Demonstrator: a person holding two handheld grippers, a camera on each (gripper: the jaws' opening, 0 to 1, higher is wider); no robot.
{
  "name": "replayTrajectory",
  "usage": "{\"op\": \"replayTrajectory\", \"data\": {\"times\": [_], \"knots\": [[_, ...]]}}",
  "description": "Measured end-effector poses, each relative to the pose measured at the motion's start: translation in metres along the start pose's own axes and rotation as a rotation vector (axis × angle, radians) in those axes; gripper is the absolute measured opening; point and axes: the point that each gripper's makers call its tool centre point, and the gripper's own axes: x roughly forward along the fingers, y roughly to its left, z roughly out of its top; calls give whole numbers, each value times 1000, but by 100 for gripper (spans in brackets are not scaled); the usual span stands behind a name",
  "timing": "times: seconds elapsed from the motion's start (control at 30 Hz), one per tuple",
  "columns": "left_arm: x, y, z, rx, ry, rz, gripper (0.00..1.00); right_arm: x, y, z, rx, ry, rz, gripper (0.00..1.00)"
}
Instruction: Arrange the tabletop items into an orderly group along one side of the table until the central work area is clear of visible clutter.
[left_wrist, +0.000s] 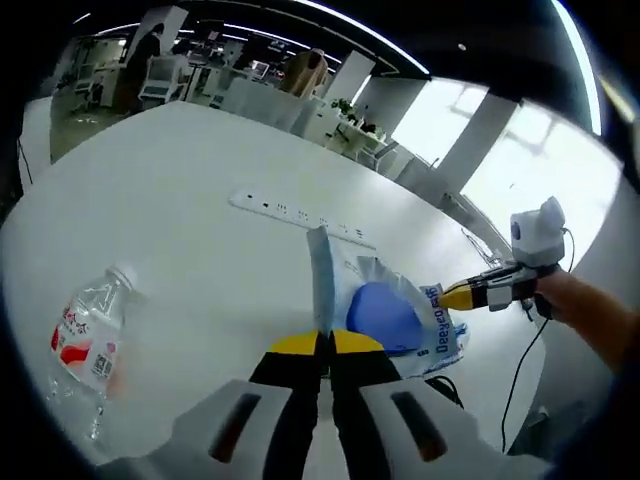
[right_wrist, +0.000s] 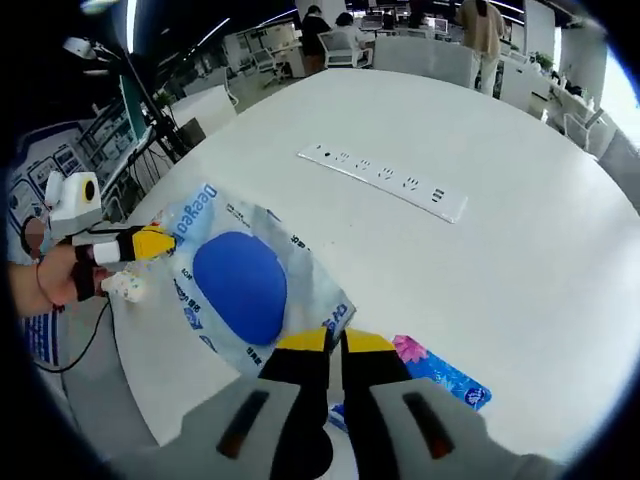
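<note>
Both grippers pinch the same clear bag: the left gripper (left_wrist: 327, 342) has its yellow-tipped jaws pressed together on one edge of the bag (left_wrist: 395, 320), and the right gripper (right_wrist: 333, 340) clamps the opposite edge (right_wrist: 240, 285); the bag, printed in blue and holding a blue round object, hangs stretched between them, and whether it rests on the white table (left_wrist: 190, 190) cannot be told.

Judgement: the step in hand is carrying this bag to the grouping side; next comes setting it down beside another item, then opening both grippers.

Largest to smallest: the table spreads ahead of both grippers; a white power strip (right_wrist: 385, 180) lies well ahead of the right gripper, across the middle; a water bottle (left_wrist: 85, 335) lies to the left of the left gripper, well apart; a small blue flowered packet (right_wrist: 440, 372) sits just right of the right gripper.

Edges: the table rim runs close under the right gripper; open surface lies ahead.
</note>
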Motion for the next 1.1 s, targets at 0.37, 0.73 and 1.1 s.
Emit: {"op": "replayTrajectory", "data": {"times": [0.37, 0.73, 1.1], "knots": [[11, 10, -6, 33, 44, -8, 0, 14, -1, -8, 8, 22, 4, 1], [23, 16, -15, 25, 72, -11, 0, 26, -5, -14, -9, 52, -6, 1], [31, 21, -22, 12, 91, -11, 0, 36, -9, -18, -29, 86, -18, 1]]}}
